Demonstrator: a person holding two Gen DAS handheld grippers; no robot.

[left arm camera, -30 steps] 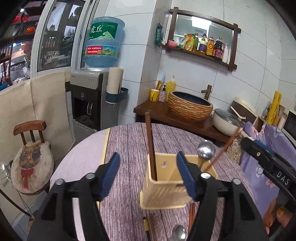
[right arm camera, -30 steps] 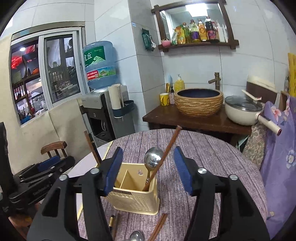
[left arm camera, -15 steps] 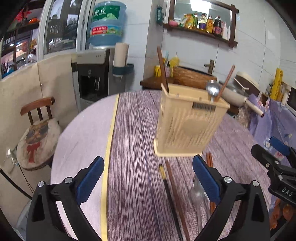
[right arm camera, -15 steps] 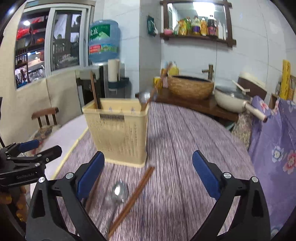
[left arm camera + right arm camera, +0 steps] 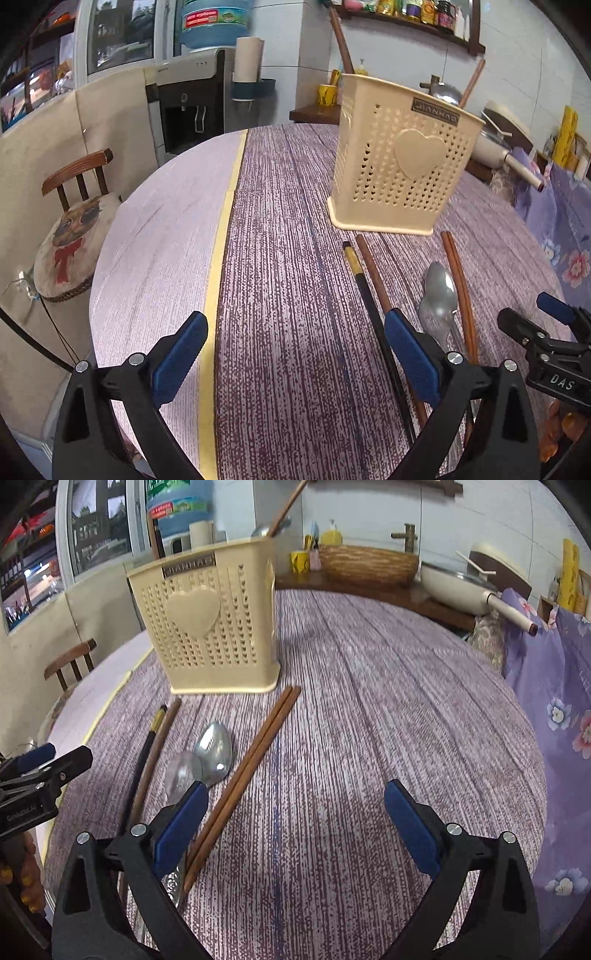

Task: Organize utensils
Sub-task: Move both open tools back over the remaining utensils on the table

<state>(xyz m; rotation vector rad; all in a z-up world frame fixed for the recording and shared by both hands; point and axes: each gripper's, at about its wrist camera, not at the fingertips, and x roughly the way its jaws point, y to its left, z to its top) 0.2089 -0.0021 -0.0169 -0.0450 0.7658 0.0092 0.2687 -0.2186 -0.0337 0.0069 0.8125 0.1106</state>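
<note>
- Both grippers have dropped from above the holder to just over the worktop; the left gripper (image 5: 291,354) and right gripper (image 5: 295,823) hang wide apart and empty.
- This likely means the next pickup is starting: loose chopsticks (image 5: 247,768) and two spoons (image 5: 214,747) lie in front of the cream utensil holder (image 5: 214,627), which stands upright and already holds a spoon and chopsticks.
- The round worktop (image 5: 388,709) wears a purple striped cloth.
- Beyond: a water dispenser (image 5: 195,96), chair (image 5: 74,206), tiled kitchen wall.
</note>
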